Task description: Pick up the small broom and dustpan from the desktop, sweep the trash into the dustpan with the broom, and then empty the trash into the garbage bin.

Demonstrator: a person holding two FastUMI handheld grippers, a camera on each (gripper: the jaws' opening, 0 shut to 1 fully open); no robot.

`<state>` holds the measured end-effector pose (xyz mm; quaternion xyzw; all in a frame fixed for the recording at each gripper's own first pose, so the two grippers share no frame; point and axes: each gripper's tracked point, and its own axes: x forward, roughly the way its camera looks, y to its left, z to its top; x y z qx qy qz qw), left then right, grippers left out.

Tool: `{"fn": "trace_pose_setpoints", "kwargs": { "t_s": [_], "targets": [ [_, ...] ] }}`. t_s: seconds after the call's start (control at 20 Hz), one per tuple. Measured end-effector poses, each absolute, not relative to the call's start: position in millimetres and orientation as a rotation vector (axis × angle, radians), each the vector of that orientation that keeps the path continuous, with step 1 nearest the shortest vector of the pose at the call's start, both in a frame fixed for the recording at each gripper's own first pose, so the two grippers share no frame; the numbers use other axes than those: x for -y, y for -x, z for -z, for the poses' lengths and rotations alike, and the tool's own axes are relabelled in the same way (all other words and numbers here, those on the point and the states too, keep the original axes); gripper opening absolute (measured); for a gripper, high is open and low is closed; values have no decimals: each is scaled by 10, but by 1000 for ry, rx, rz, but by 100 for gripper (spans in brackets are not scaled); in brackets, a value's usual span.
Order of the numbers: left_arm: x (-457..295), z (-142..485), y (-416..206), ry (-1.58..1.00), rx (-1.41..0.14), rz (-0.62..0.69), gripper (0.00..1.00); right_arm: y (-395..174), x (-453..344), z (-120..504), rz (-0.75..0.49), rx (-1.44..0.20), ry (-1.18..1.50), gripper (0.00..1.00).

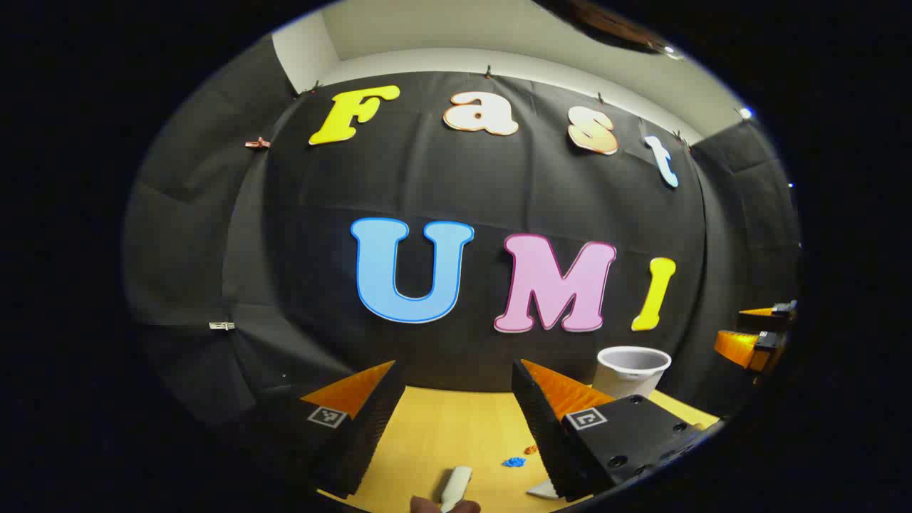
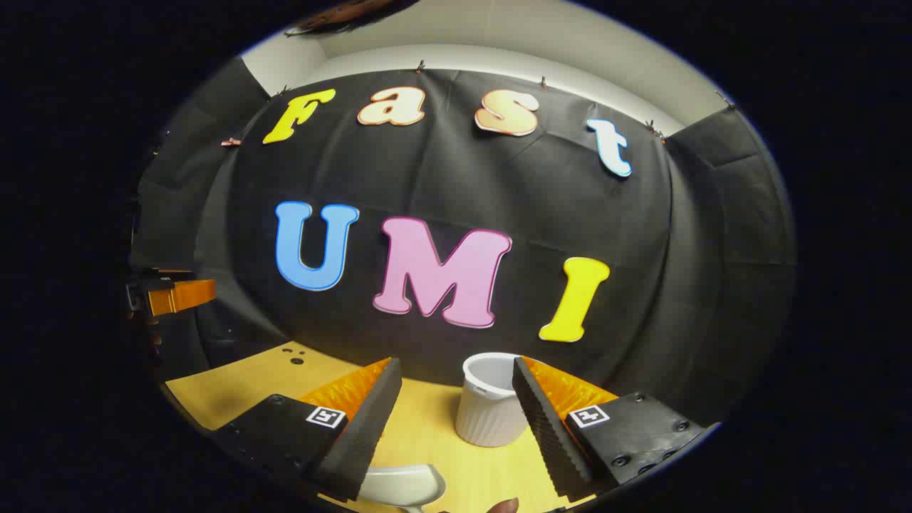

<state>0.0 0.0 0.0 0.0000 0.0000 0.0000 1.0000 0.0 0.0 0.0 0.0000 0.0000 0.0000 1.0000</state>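
Black cloth walls close in the booth behind a yellow wooden desk [image 1: 442,427], and both tools hang above it with nothing between their fingers, so the task looks to be at its very start: the pick-up of broom and dustpan is not yet done.

In the left gripper view, the left tool [image 1: 456,410] is spread wide and released. Below it, near the bottom edge, lies a white handle [image 1: 456,488], probably the small broom, with a fingertip of a person's hand [image 1: 427,504] just beside it. A little to the right sit the bits of trash [image 1: 514,462], blue and orange scraps on the bare wood, and a white corner [image 1: 543,489] of something pokes out beside the tool's right finger; what it is cannot be told. Farther right the white garbage bin [image 1: 633,369] stands upright at the back of the desk, and the right tool [image 1: 757,335] shows at the far edge.

In the right gripper view, the right tool [image 2: 456,410] is likewise released and wide. The white dustpan [image 2: 402,486] lies just under its left finger, and the bin stands between the fingers, farther back.

The next move, by this reading, calls for each tool to drop low and close on its own handle. The bin stands well apart from the trash and should not hinder sweeping.
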Motion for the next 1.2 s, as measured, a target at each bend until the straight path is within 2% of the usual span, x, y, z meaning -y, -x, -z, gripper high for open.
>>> {"fn": "trace_pose_setpoints", "kwargs": {
  "t_s": [0.4, 0.9, 1.0, 1.2],
  "targets": [
    [102, 442, -93, -47, -100, 46, 95, -142, -272, 439, -35, -98, -36, 97],
    [127, 643, -128, -56, -144, 68, 95, -155, -522, 522, -89, -130, 20, 97],
    [117, 675, -119, -68, -151, 71, 95, -71, -583, 719, -164, -208, 51, 98],
    [142, 803, -77, -60, -171, 77, 96, 322, -457, 1666, -302, -555, 111, 97]
  ]
}}
